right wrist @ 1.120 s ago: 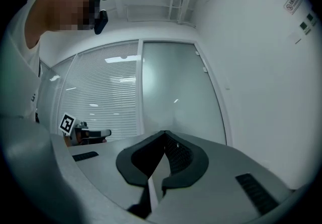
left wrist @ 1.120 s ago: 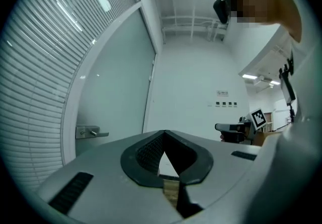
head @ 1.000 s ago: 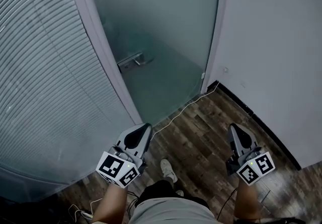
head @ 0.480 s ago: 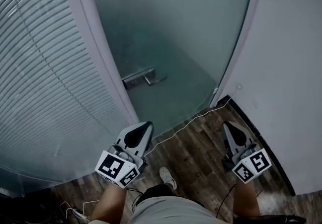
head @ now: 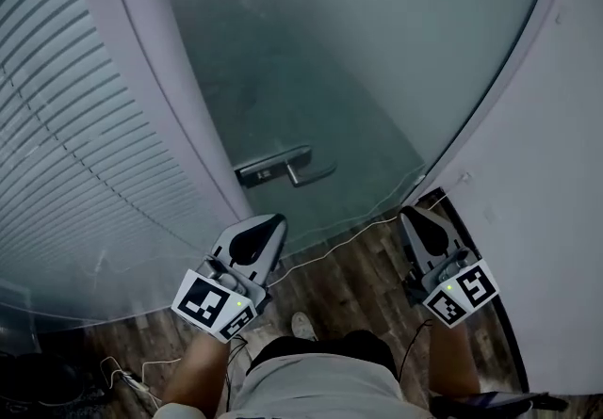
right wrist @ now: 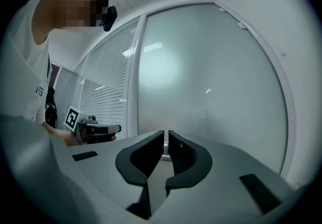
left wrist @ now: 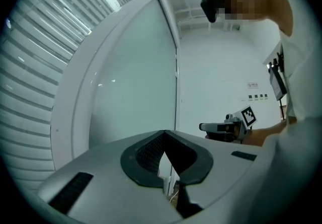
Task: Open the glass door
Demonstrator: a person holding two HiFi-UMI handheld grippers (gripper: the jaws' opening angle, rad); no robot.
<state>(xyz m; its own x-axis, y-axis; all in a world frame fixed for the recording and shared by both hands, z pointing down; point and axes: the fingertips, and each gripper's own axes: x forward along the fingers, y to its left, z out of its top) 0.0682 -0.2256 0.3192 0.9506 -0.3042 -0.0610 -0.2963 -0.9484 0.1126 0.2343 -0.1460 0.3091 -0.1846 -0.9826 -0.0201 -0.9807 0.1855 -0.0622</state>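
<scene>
My left hand-held gripper (head: 270, 223) is pressed together on nothing, and my right hand-held gripper (head: 413, 218) is all but closed, also empty. A white cable (head: 349, 236) crosses the wooden floor (head: 353, 290) just ahead. Beyond stands the glass door (head: 358, 50), its handle (head: 283, 168) nearer my left one, apart from both.

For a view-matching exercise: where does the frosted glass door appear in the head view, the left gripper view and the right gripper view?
Head view: the glass door fills the upper middle, with its handle low at its left edge.
Left gripper view: left of centre.
Right gripper view: centre and right.
Shared landmark: the white frame post between the door and the slatted blinds.
</scene>
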